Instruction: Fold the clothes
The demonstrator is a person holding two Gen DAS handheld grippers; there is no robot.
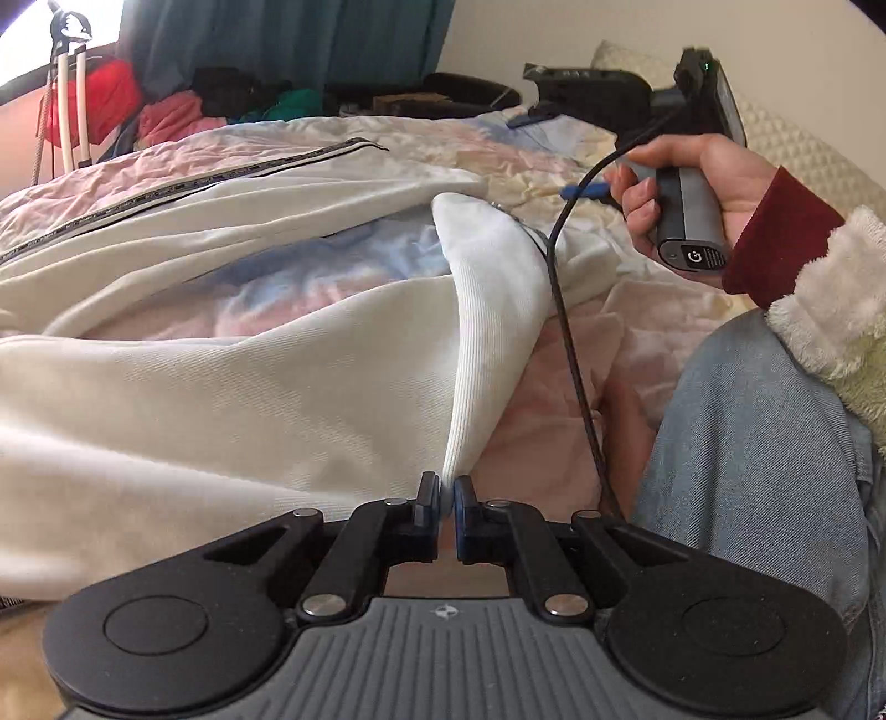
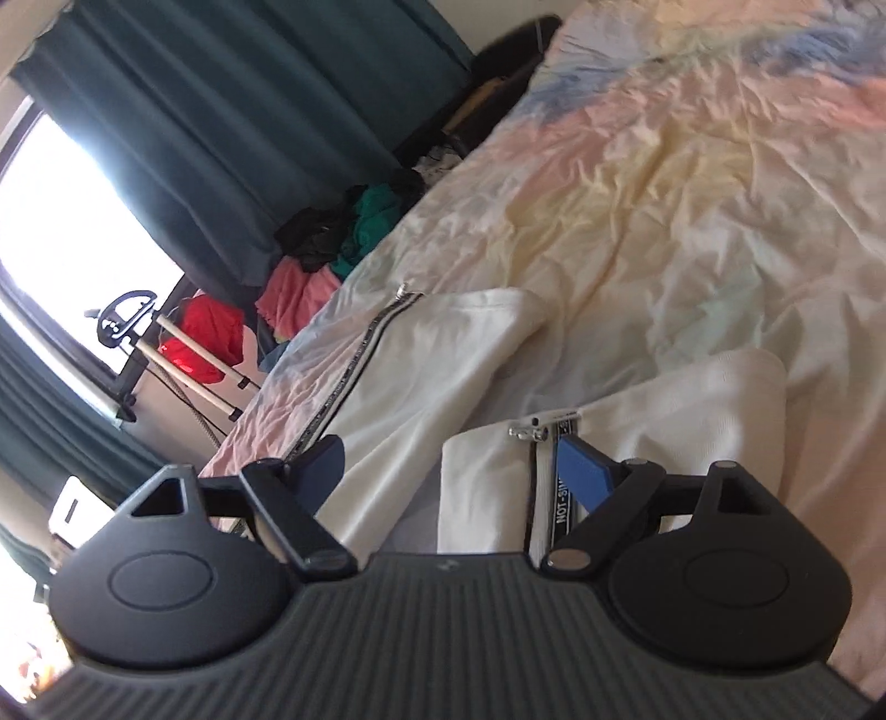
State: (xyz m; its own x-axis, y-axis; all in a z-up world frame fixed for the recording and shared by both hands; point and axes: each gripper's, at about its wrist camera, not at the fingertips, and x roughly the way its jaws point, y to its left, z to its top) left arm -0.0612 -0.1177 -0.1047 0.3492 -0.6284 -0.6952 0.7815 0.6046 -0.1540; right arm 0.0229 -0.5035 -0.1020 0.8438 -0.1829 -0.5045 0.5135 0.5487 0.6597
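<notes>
Now left claw (image 1: 447, 501) clamped on white jacket (image 1: 221, 399) hem; right claw (image 2: 459, 459) spread wide.

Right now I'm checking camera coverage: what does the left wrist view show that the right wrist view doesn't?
Only the left wrist view shows the left gripper shut on the ribbed hem, the person's hand on the other gripper's handle, a black cable and a denim-clad leg.

Only the right wrist view shows the right gripper open above the cloth, the zipper pull and the bright window.

Both show the white jacket, pastel bedsheet and teal curtain.
</notes>
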